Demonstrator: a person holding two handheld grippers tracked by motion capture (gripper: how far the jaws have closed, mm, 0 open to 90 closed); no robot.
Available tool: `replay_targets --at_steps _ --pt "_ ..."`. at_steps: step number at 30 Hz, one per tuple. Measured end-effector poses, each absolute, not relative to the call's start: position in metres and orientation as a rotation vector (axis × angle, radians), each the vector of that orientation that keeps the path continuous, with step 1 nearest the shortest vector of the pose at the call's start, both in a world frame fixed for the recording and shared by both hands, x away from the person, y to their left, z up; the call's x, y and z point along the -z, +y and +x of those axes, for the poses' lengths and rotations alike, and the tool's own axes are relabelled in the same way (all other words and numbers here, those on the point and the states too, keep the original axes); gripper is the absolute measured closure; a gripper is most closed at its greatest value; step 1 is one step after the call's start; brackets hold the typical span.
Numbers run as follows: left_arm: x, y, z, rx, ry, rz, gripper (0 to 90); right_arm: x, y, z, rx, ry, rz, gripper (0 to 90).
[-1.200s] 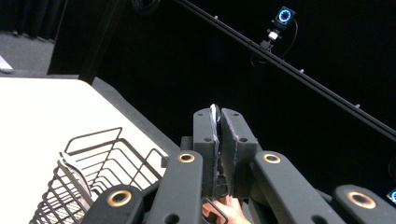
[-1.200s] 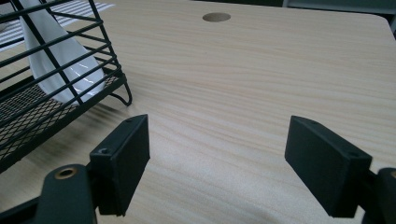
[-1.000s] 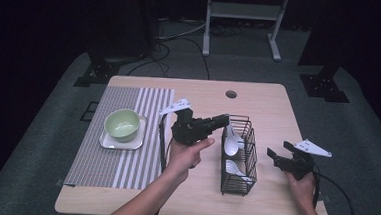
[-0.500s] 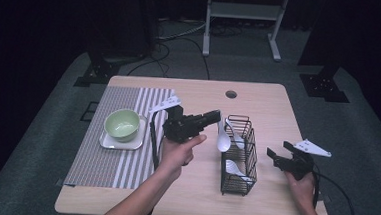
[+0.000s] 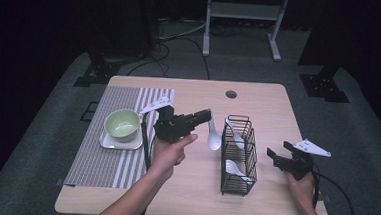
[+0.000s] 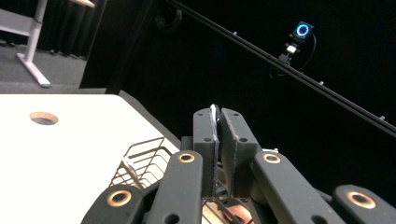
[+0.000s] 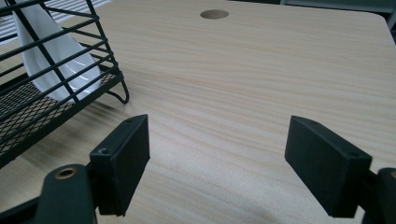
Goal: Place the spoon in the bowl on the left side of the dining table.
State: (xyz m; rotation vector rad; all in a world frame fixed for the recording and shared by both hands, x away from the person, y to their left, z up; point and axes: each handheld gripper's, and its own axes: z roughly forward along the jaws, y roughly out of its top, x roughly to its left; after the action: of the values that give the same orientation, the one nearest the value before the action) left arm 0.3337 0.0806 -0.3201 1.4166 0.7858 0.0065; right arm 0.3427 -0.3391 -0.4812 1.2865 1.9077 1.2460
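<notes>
The high view looked down and forward from above the near edge of the bench [image 5: 258, 106]. The left gripper view sat close behind its jaws, tilted upward. The right gripper view skimmed low and close. All three shared the wire rack [image 5: 239, 155].

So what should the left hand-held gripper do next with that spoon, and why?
Probably carry the spoon on leftward to the green bowl. The left hand-held gripper is shut on its handle, the spoon hangs just outside the wire rack, and the bowl sits empty.
</notes>
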Motion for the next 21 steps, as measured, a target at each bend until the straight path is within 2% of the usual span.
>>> replay_targets --at_steps 21 --pt "0.334 0.113 0.34 0.006 0.867 1.364 85.0 0.481 -0.338 0.343 -1.229 1.911 1.292 20.9"
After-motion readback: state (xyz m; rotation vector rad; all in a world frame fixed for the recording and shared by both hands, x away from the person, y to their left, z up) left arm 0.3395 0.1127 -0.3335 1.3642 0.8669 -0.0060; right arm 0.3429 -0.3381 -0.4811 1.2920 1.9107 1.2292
